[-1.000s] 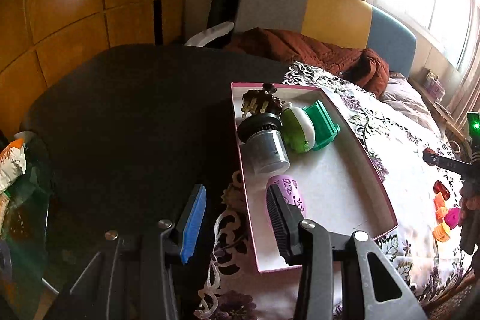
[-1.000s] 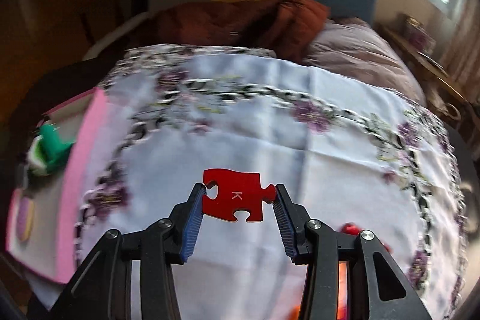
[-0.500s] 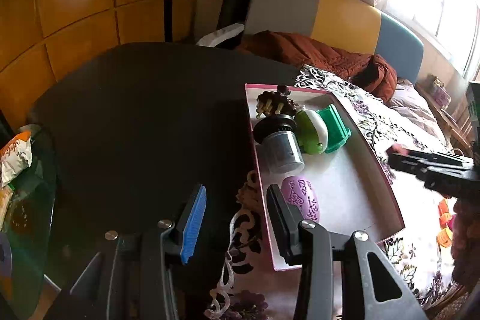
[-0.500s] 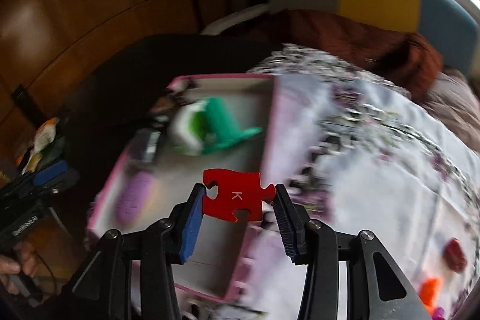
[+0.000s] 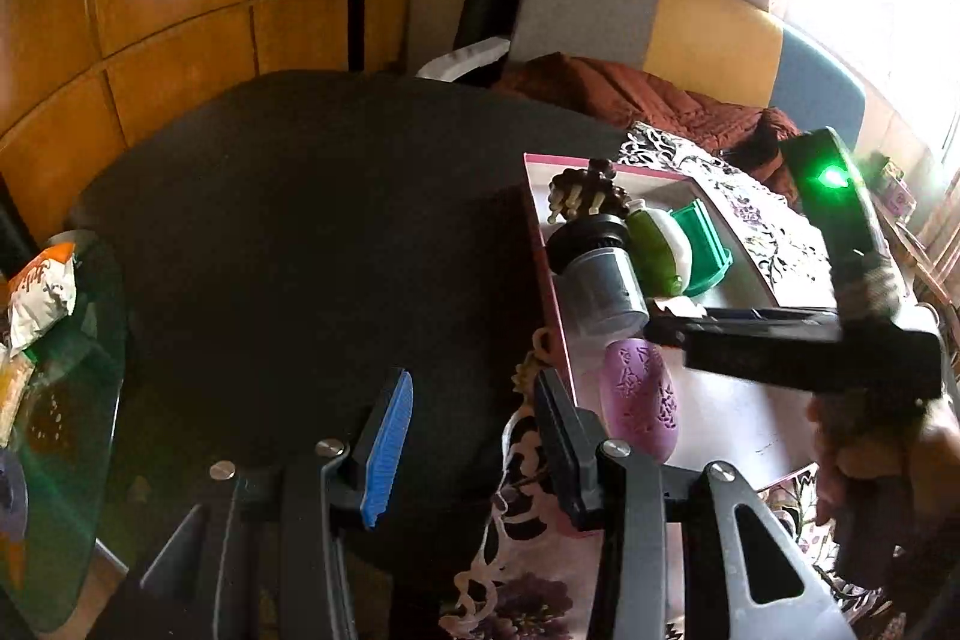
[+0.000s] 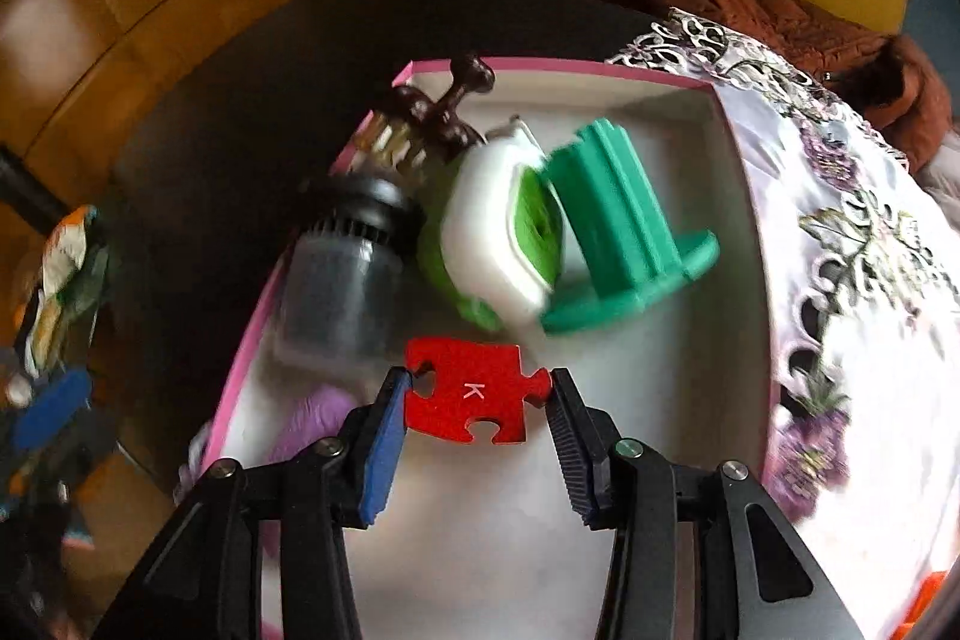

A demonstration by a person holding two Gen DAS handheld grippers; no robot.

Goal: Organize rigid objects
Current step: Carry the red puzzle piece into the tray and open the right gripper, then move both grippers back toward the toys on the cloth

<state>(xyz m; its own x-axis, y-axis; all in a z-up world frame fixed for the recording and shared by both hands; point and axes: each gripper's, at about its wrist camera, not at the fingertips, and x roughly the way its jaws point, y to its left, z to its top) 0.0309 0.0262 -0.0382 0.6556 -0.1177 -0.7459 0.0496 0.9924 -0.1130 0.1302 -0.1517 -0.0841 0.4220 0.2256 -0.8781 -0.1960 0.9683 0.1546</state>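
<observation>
The puzzle piece [image 6: 474,398] is flat, red and jigsaw-shaped, printed with a white letter "K", and sits clamped between the pads of the right gripper [image 6: 478,409] above the white floor of the pink-rimmed box [image 6: 738,220]. The right gripper points steeply down into the box, near a green spool [image 6: 624,244] and what appears to be a grey jar [image 6: 336,292]. The left gripper [image 5: 474,436] hangs beside the box's near corner, jaws partly apart and empty.

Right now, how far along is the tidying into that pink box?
Done: five things already lie in the pink box, among them a dark jar, a green stand and a purple case. In hand: the right tool grips a red puzzle piece above it. Left: an orange piece on the cloth.
</observation>
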